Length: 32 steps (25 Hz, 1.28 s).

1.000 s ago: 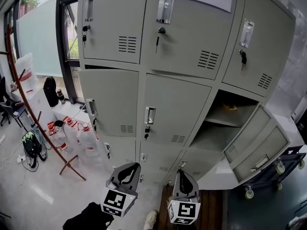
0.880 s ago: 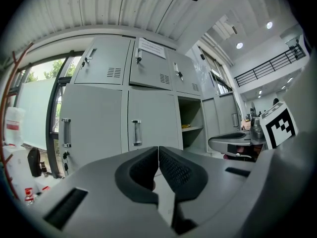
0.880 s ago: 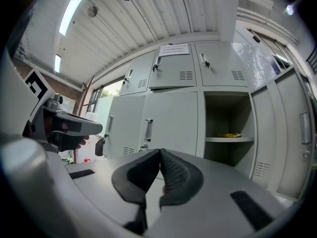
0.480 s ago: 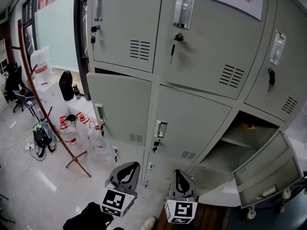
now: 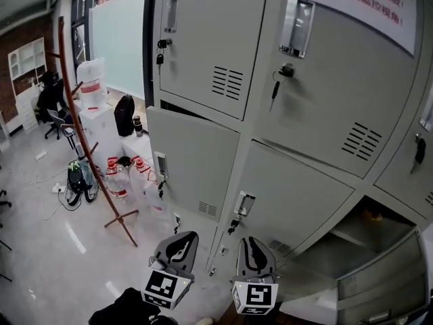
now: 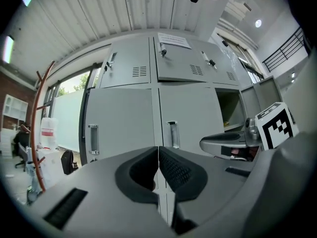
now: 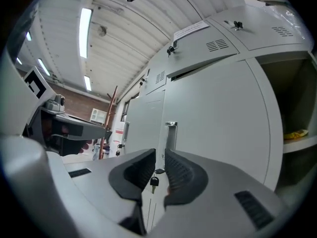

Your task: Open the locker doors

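Poised low before the lockers (image 5: 203,161), with left gripper (image 5: 183,239) pinched shut on nothing and right gripper (image 5: 250,241) parting slightly, empty, in line with a closed door's (image 7: 213,133) key (image 7: 154,181).

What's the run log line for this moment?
left gripper: shut, empty | right gripper: jaws opening, nothing between, facing grey metal locker door

- Locker doors (image 5: 203,161) were plain pale grey, with silver handles.
- Notice (image 5: 365,2) was white with red print.
- Coat stand (image 5: 72,107) was reddish-brown.
- Water jugs (image 5: 117,181) were clear with red caps.
- Key (image 7: 154,181) had a black head.
- Floor (image 5: 40,249) was glossy light grey.
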Motion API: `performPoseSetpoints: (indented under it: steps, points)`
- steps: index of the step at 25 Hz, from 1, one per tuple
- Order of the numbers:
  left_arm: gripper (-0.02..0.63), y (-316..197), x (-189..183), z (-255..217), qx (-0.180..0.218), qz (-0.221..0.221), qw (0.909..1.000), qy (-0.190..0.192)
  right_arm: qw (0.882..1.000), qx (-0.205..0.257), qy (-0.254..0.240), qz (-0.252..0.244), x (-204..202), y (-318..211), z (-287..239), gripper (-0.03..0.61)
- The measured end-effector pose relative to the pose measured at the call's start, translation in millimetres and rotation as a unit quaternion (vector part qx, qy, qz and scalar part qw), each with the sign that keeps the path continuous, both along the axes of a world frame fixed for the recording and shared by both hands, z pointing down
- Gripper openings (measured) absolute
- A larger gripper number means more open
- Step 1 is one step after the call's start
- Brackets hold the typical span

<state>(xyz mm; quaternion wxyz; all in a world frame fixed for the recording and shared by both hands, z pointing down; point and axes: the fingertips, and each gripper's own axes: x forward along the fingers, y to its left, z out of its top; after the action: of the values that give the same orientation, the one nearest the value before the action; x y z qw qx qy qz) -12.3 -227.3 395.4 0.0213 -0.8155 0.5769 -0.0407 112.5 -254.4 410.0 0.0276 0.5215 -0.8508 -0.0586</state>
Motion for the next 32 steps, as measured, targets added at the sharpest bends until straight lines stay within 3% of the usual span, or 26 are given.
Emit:
performPoseSetpoints:
  steps: [7,13,25,32]
  points:
    - [0.025,-8.4,-23.5,1.6,-0.002,-0.044,0.999,-0.001,0.999,-0.005,0.0,-0.044,-27.5,-34.6,0.7,0.13]
    - [0.025,-16.0,-39.3,2.7,-0.002,-0.058,0.9983,0.005,0.999,-0.005,0.01,-0.048,-42.1,-55.9,1.2,0.153]
    - [0.025,-39.9,-69.1,1.6,-0.005,-0.031,0.9994,0.015,1.0,-0.011,0.028,0.002,-61.2,-93.6,-2.7,0.19]
    - [0.025,-47.5,-87.5,2.0,-0.007,-0.018,0.9997,0.018,0.999,-0.015,0.028,0.042,-59.1,-99.7,-2.4,0.165]
